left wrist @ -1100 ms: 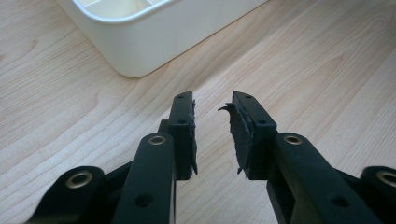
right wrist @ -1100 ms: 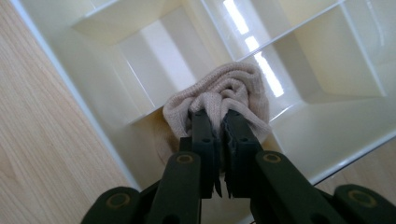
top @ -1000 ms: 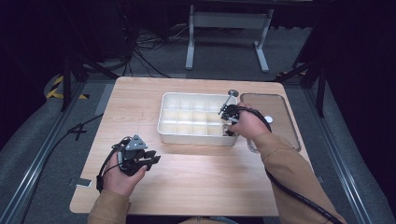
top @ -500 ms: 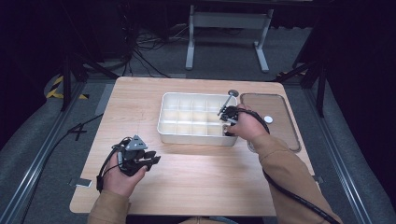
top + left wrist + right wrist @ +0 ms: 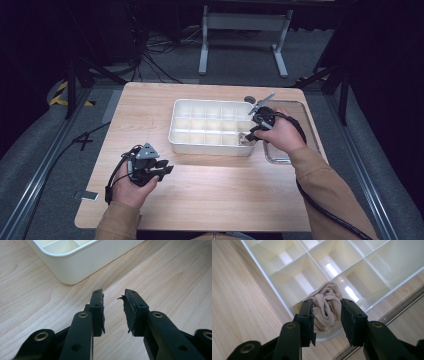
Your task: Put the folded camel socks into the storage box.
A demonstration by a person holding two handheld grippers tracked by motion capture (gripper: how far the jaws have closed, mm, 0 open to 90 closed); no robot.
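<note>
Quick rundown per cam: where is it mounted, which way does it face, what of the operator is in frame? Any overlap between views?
High view: above the person's side, looking forward and down on the table; both forearms, left gripper, right gripper.
Left gripper view: rides the left gripper, facing bare tabletop and a tray corner; open jaws.
Right gripper view: rides the right gripper, facing the rolled cloth in a corner compartment; jaws just opened.
Shared: the white divided tray shows in all three.
</note>
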